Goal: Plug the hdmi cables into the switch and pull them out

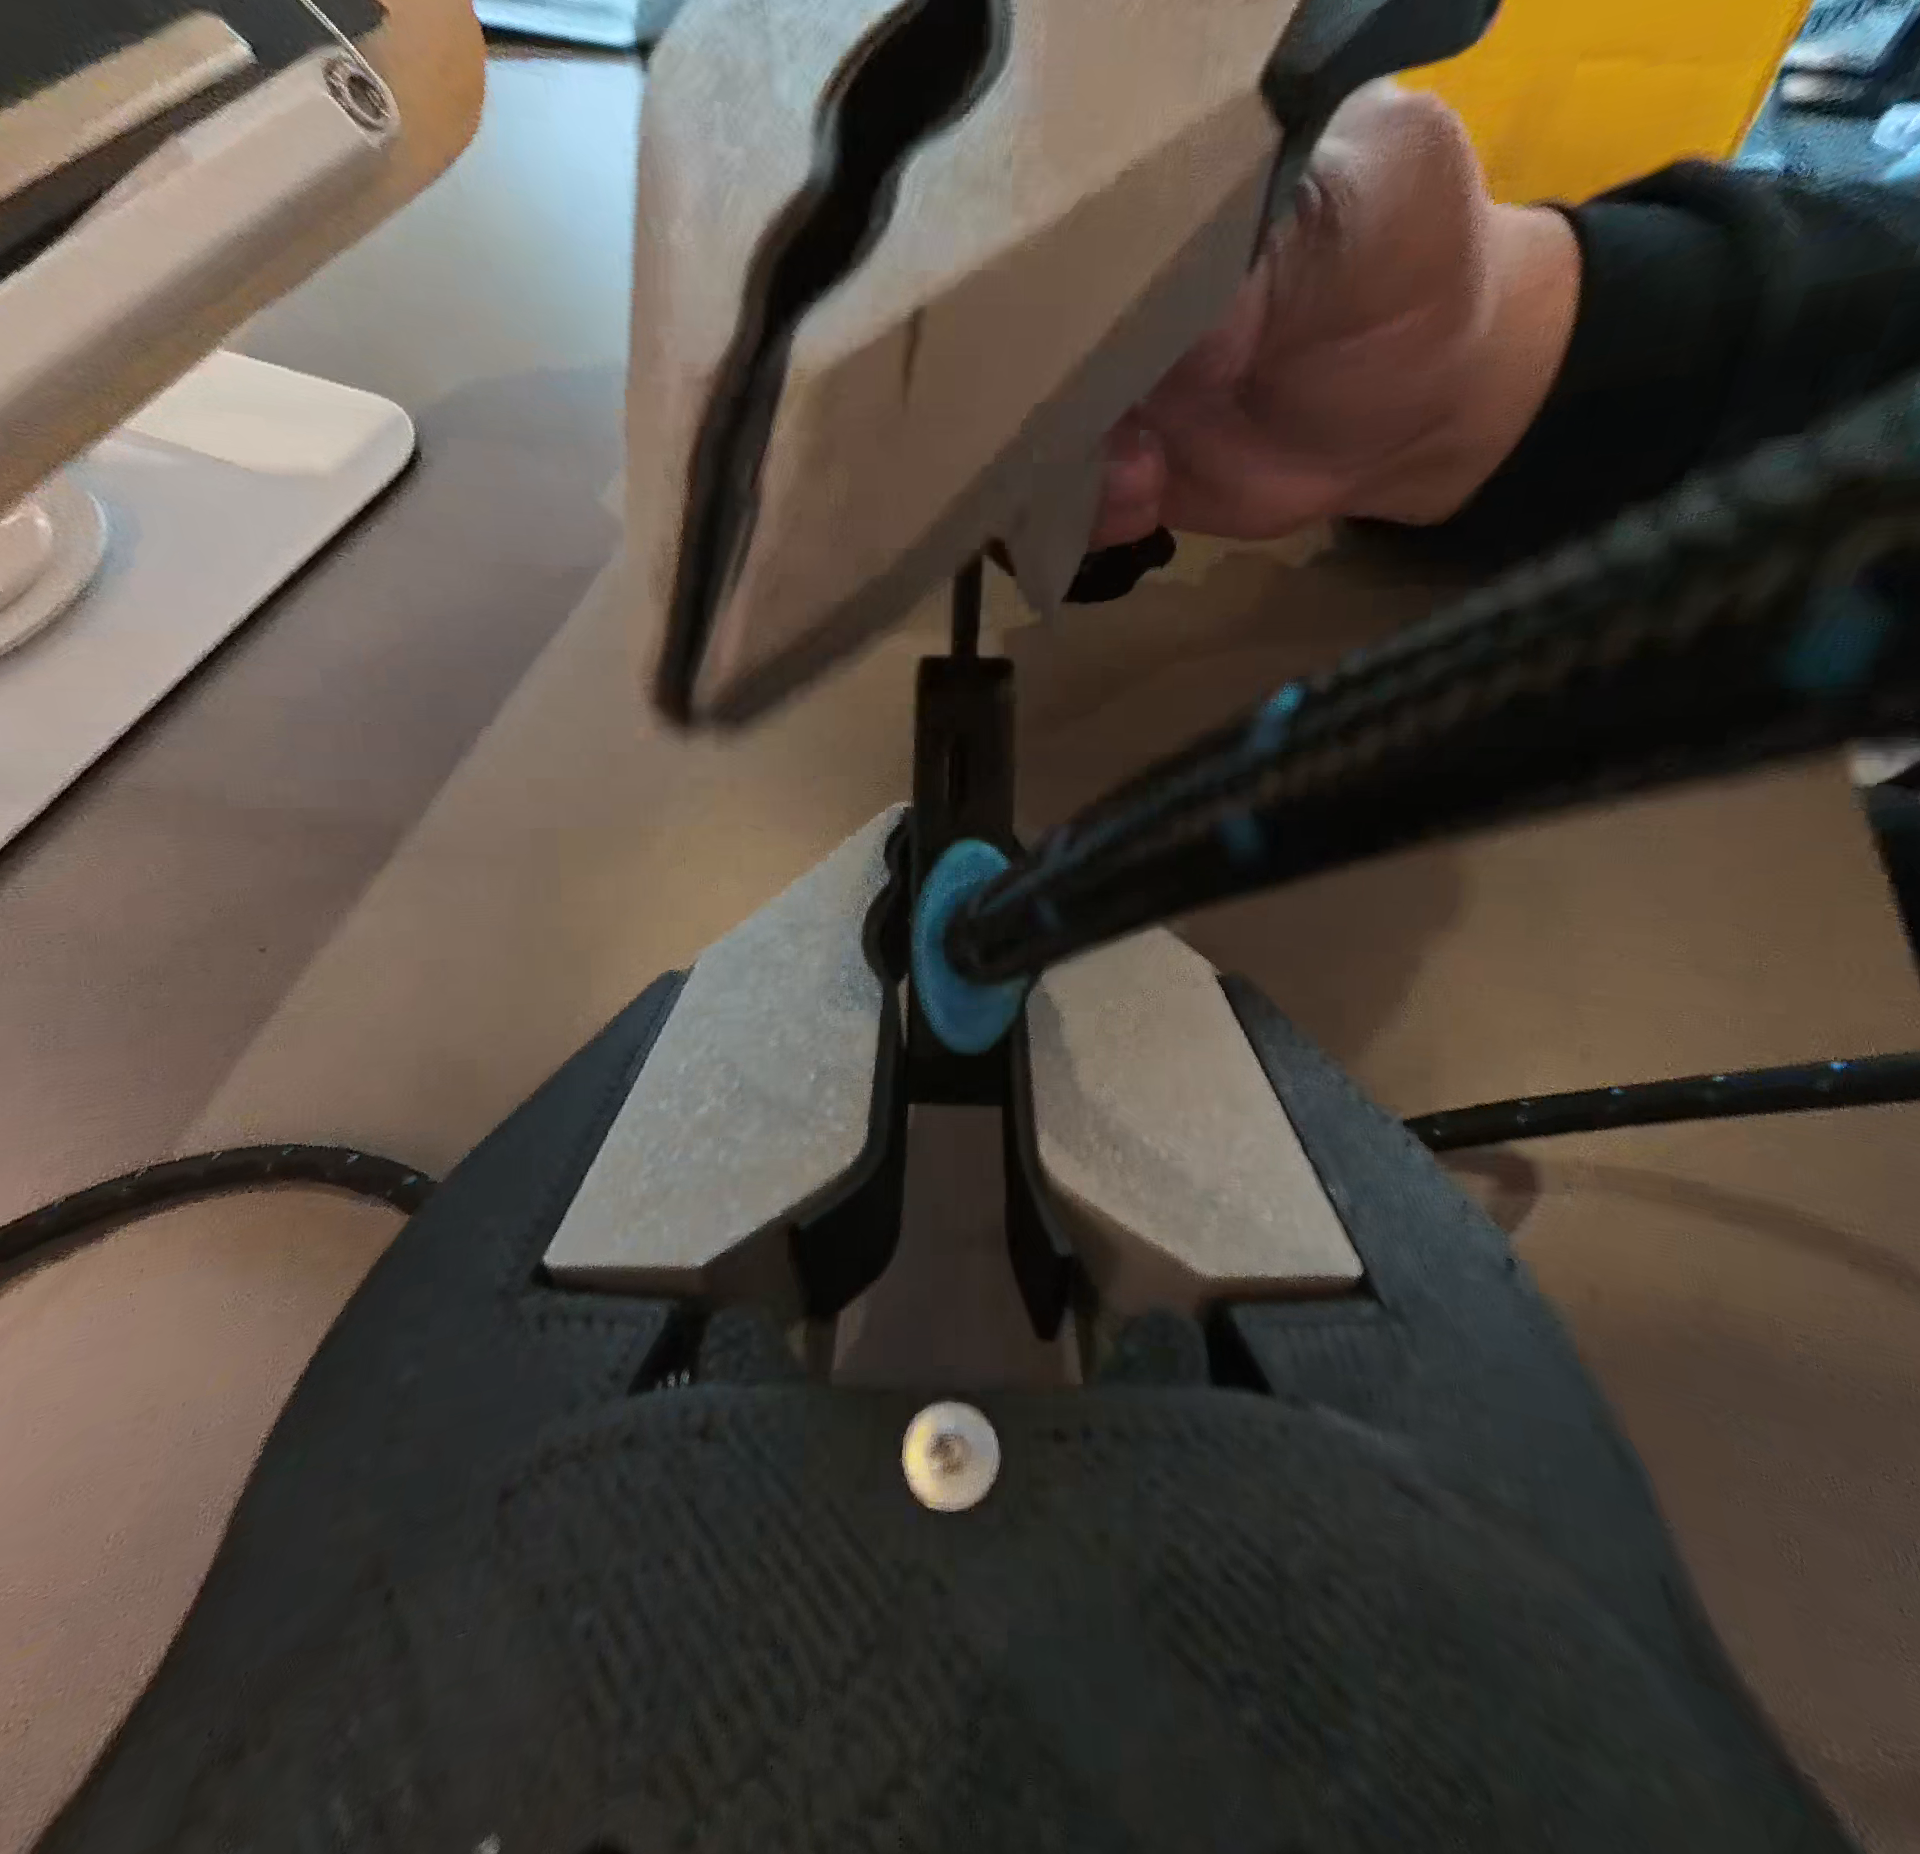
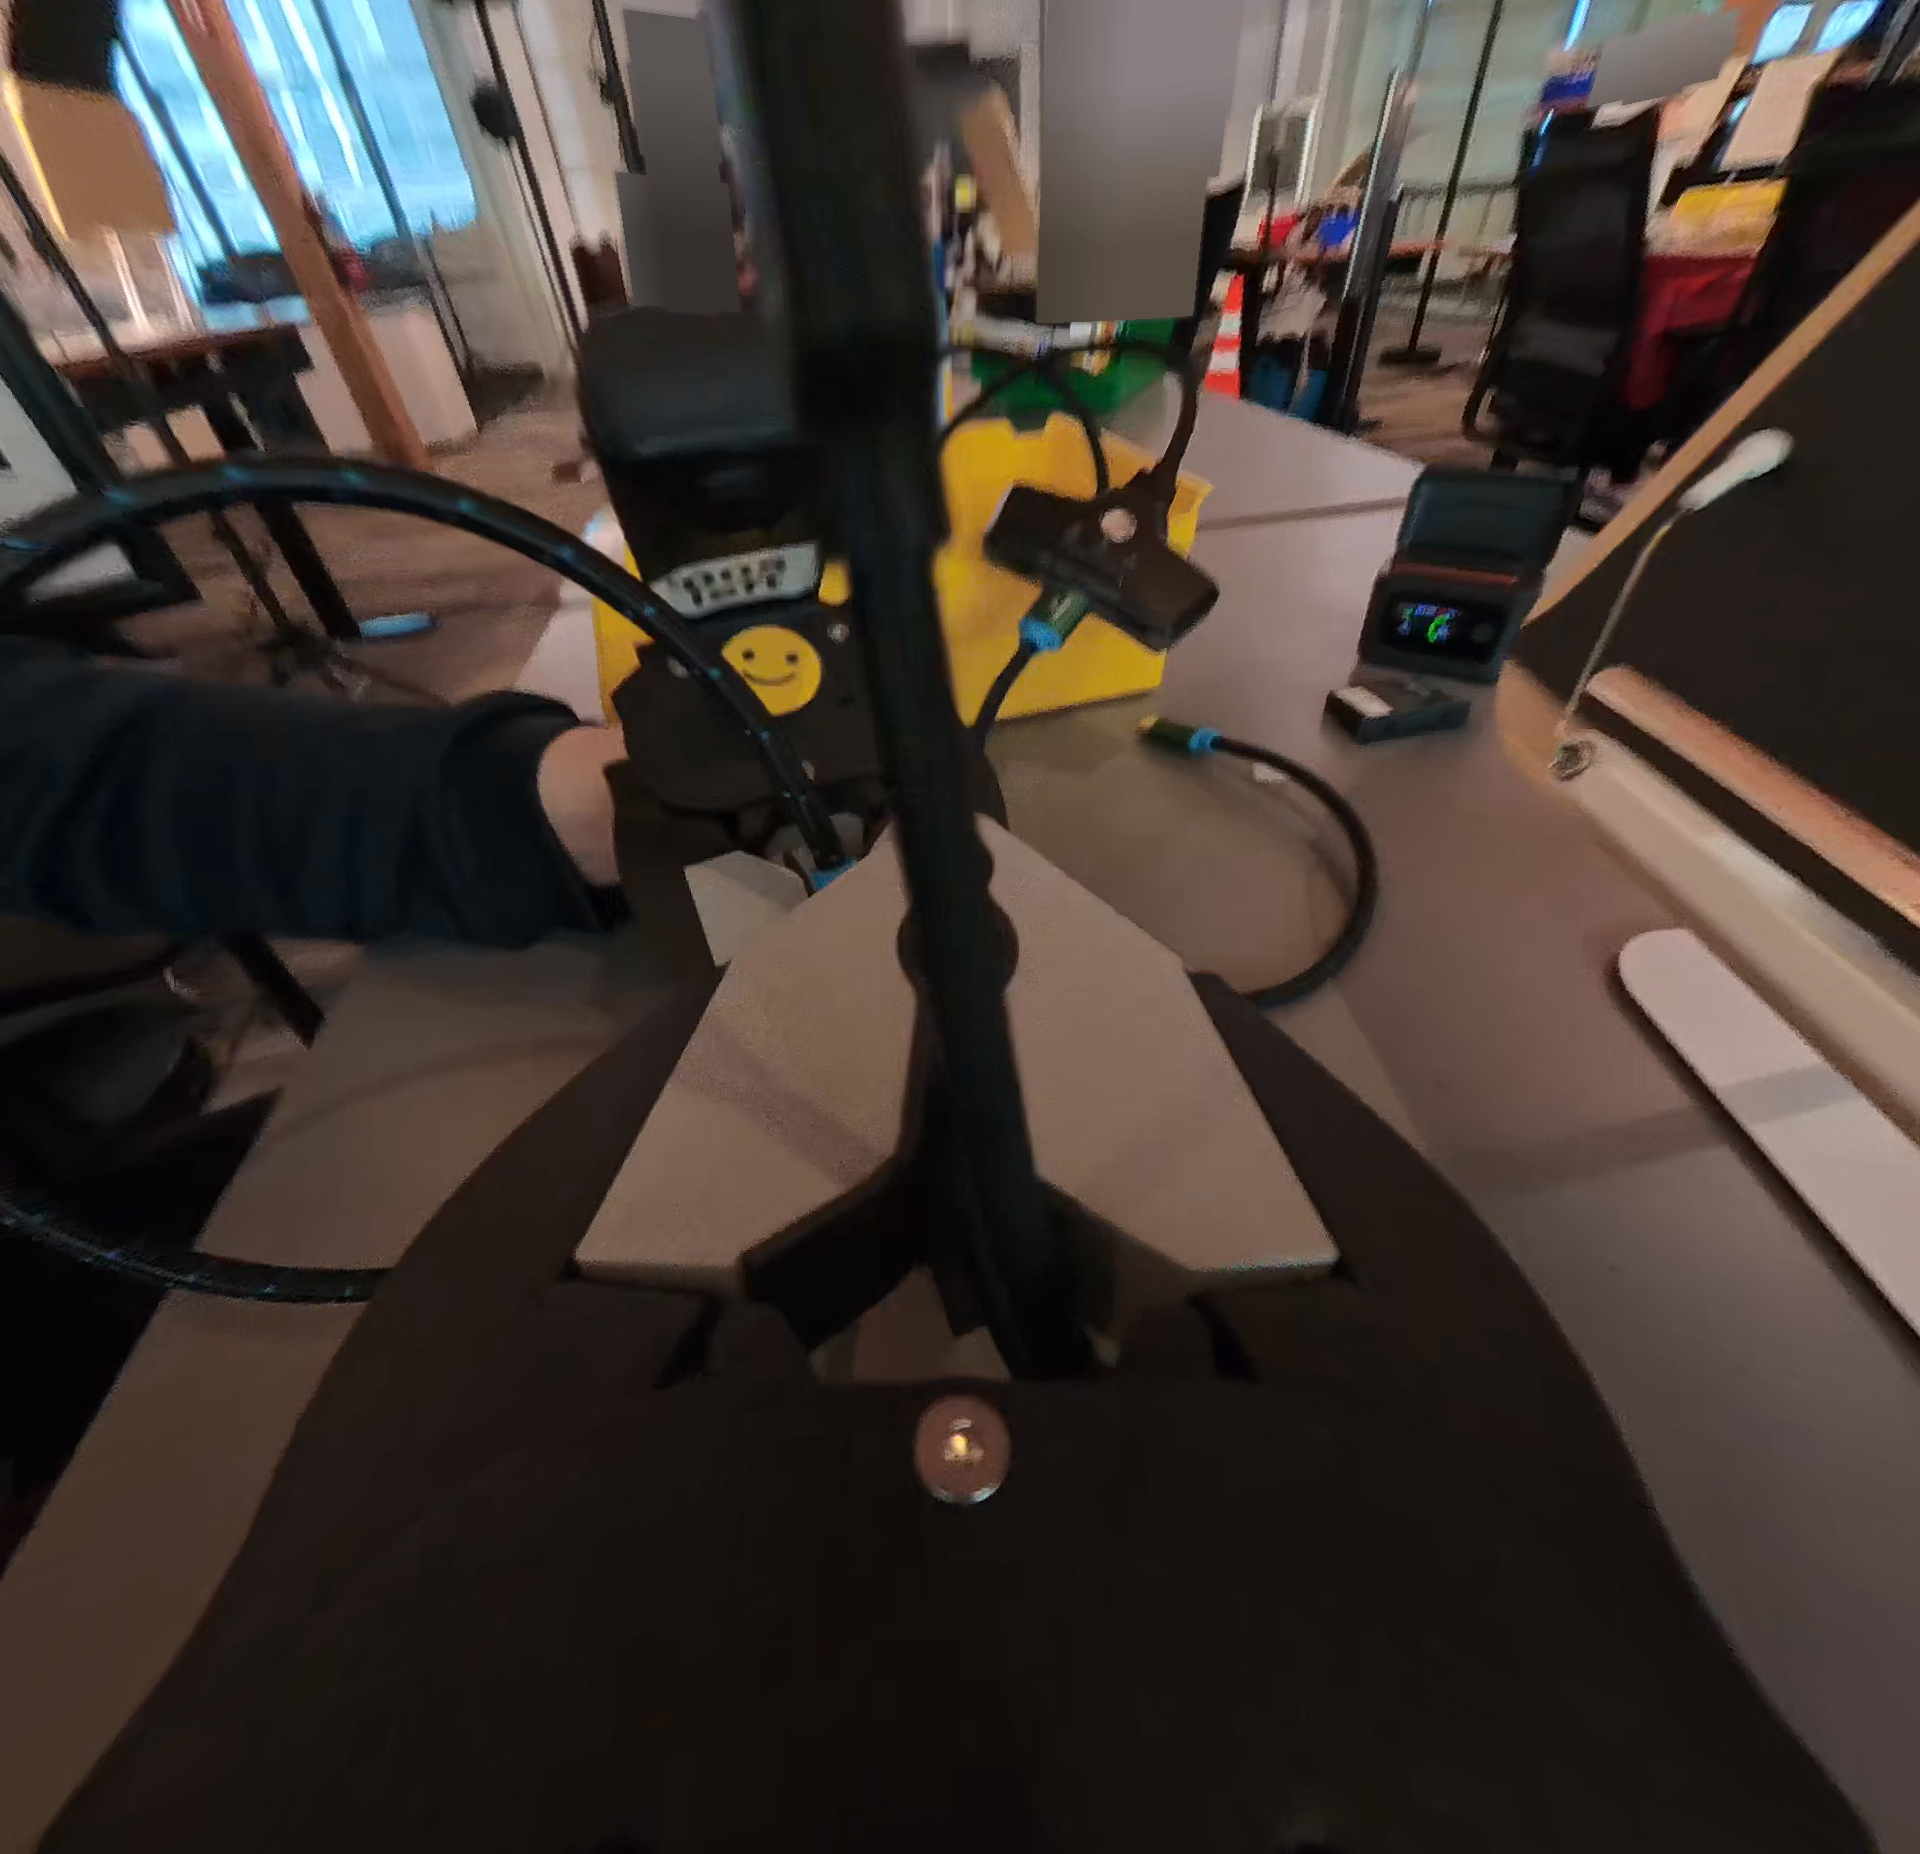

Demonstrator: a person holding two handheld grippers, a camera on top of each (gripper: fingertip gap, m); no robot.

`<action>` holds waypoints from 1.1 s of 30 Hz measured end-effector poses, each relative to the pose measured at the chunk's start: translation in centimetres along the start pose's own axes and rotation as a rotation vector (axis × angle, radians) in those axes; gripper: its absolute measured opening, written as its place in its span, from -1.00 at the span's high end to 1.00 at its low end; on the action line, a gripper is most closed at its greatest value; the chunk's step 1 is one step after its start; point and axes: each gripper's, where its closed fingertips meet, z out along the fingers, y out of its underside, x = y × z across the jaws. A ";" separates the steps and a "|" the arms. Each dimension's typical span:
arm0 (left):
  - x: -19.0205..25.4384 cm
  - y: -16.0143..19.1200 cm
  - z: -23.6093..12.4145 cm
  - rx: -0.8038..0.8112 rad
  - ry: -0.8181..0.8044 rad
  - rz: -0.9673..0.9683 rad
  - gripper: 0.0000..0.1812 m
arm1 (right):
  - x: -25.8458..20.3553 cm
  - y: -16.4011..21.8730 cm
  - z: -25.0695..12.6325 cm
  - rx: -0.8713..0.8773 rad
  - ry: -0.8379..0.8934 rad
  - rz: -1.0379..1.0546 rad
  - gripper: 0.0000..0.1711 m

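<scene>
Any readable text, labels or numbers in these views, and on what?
Yellow smiley sticker: a face only, no words.
White label above it: blurred, unreadable.
Small screen at right: coloured marks, too blurred to read.
Left wrist view: none.

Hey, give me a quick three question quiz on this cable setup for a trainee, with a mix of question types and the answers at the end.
1. True or false: the left claw is open and holds nothing.
2. What does the right claw grip? A) a black cable B) a yellow bin C) nothing
3. Fill in: the loose plug lying on the table has a ___ collar.

Key
1. False: it is shut on a black piece, where the braided cable enters.
2. A: the black cable runs up from between its shut fingers.
3. Blue.
</scene>
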 end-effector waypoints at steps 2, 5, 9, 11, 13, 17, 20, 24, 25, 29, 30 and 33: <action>-0.3 -0.2 -0.6 0.023 -0.002 -0.019 0.88 | 0.1 -1.4 -0.9 0.079 -0.019 0.038 1.00; -1.1 0.1 -0.9 0.022 -0.047 -0.015 0.88 | 0.1 -1.7 -1.4 0.101 -0.044 0.068 1.00; -1.6 0.0 -0.9 0.009 -0.107 0.020 0.88 | 0.0 -0.9 -1.1 0.039 -0.035 0.041 0.91; -1.8 -0.1 -0.9 0.007 -0.132 0.034 0.88 | 0.0 -0.7 -1.0 0.010 -0.030 0.036 0.84; -1.7 0.0 -0.9 0.000 -0.123 0.033 0.88 | -0.2 -0.4 -1.0 -0.007 -0.037 0.036 0.81; -1.5 -0.1 -1.0 0.000 -0.095 0.026 0.88 | -0.5 0.6 -1.0 -0.088 -0.055 0.003 0.95; -1.8 -0.4 -1.3 0.013 -0.122 0.031 0.88 | 0.2 1.8 -1.2 -0.182 0.016 -0.072 1.00; -1.9 -0.8 -1.7 0.034 -0.127 0.030 0.88 | 0.4 1.8 -1.3 -0.186 0.033 -0.075 1.00; -1.9 -0.9 -1.7 0.037 -0.128 0.028 0.88 | 0.4 1.7 -1.4 -0.183 0.031 -0.063 1.00; -1.7 -1.3 -1.9 0.077 -0.093 -0.009 0.88 | 0.3 0.4 -1.9 -0.079 -0.014 0.020 1.00; -1.4 -1.3 -1.9 0.082 -0.062 -0.031 0.88 | 0.0 -0.3 -2.1 -0.033 -0.043 0.047 1.00; -1.0 -1.3 -1.9 0.090 -0.017 -0.071 0.88 | -0.2 -1.6 -2.7 0.052 -0.088 0.098 0.90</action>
